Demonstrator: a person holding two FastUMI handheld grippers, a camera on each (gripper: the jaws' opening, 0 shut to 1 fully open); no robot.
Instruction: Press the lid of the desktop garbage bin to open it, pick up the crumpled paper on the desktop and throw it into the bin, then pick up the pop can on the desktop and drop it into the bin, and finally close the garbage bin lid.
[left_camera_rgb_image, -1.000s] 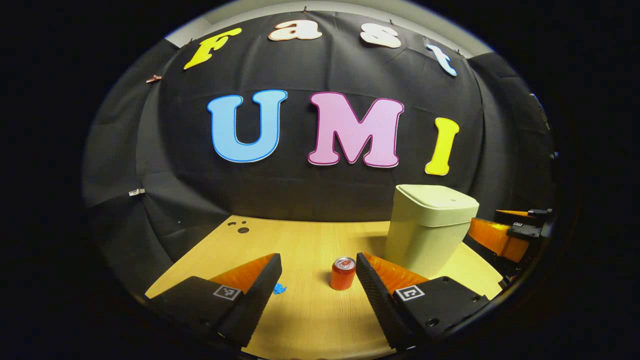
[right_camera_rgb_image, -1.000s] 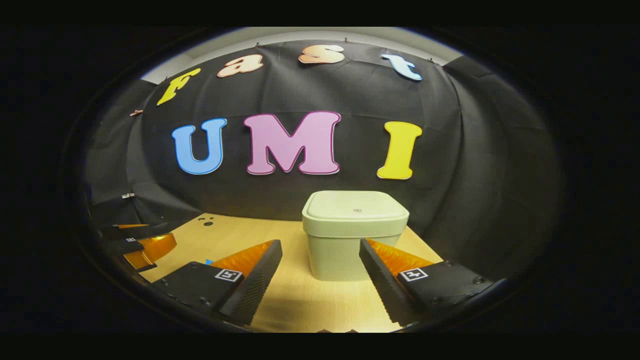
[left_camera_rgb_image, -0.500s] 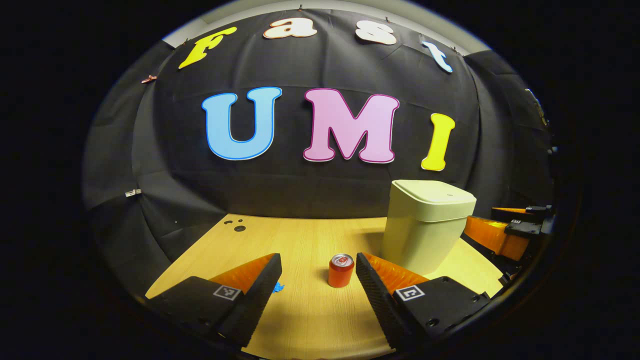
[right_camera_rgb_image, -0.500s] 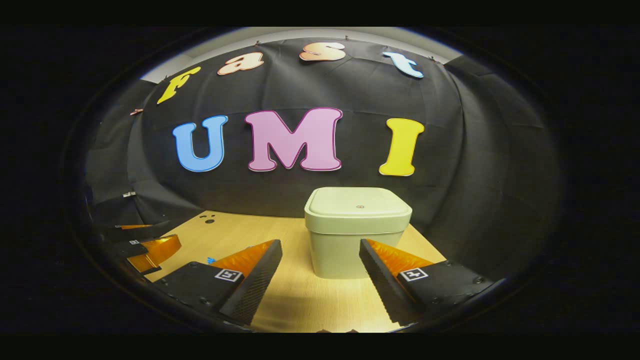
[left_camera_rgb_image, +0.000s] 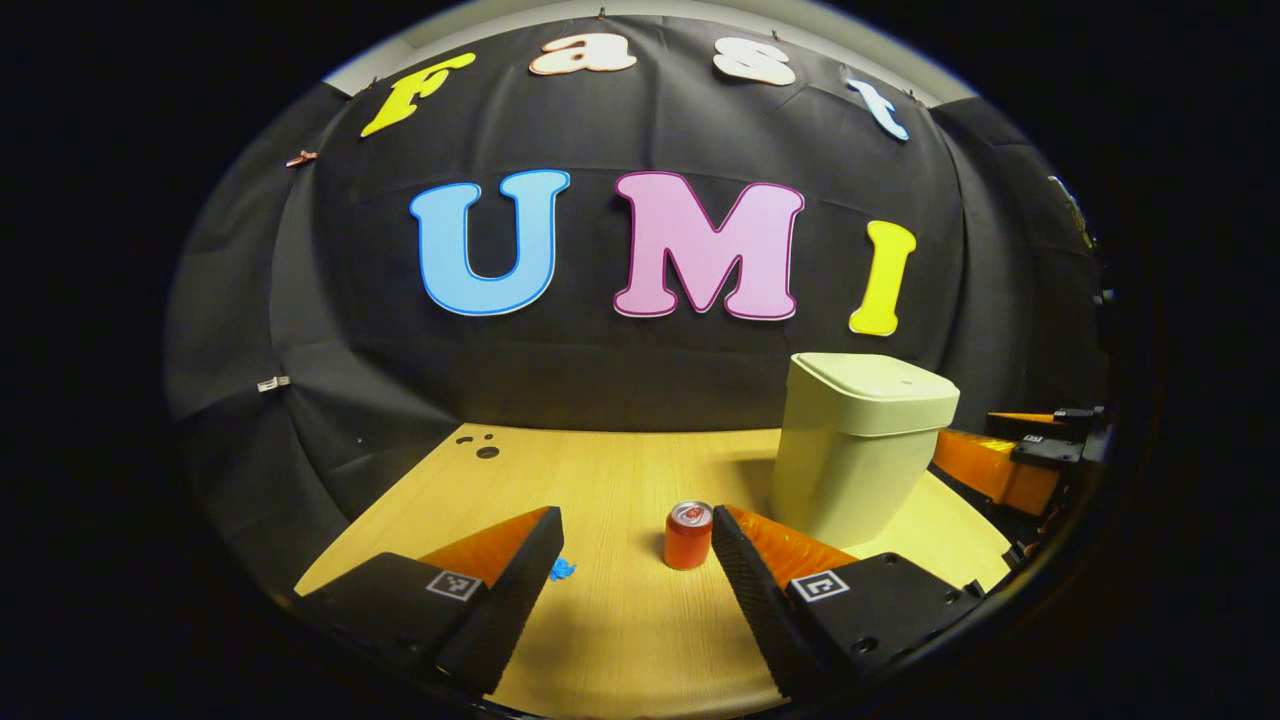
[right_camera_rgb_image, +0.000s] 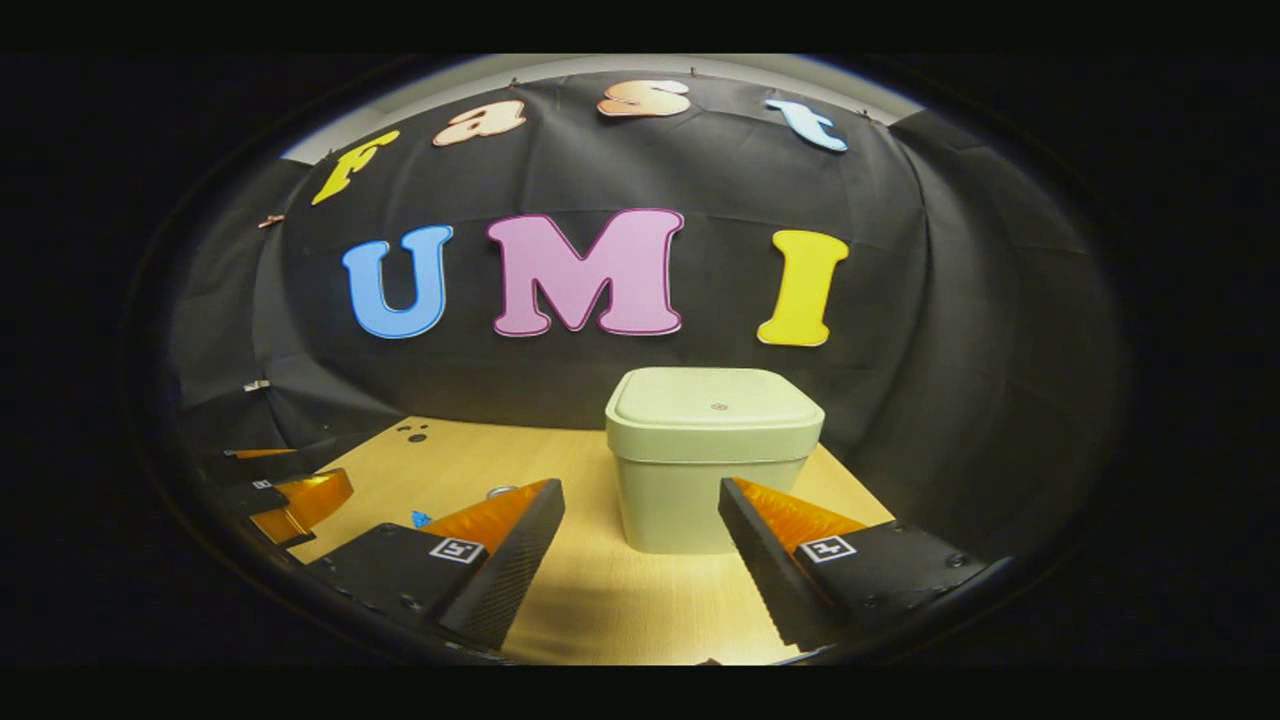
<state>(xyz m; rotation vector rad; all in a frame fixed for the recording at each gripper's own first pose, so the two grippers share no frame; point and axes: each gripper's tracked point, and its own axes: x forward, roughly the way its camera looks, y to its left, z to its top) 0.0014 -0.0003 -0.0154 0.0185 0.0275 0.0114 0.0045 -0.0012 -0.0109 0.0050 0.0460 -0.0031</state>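
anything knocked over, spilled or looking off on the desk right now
Nothing stands out. The pop can stands upright on the desk, apart from the bin, whose lid sits flat and shut. The small blue crumpled paper lies loose near the left tool. No spill or damage shows.

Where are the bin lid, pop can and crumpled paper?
bin lid (right_camera_rgb_image: 715, 405): right gripper view, middle of its flat top.
pop can (left_camera_rgb_image: 687, 543): left gripper view, its side wall.
crumpled paper (left_camera_rgb_image: 562, 569): left gripper view, the part showing beside the jaws.
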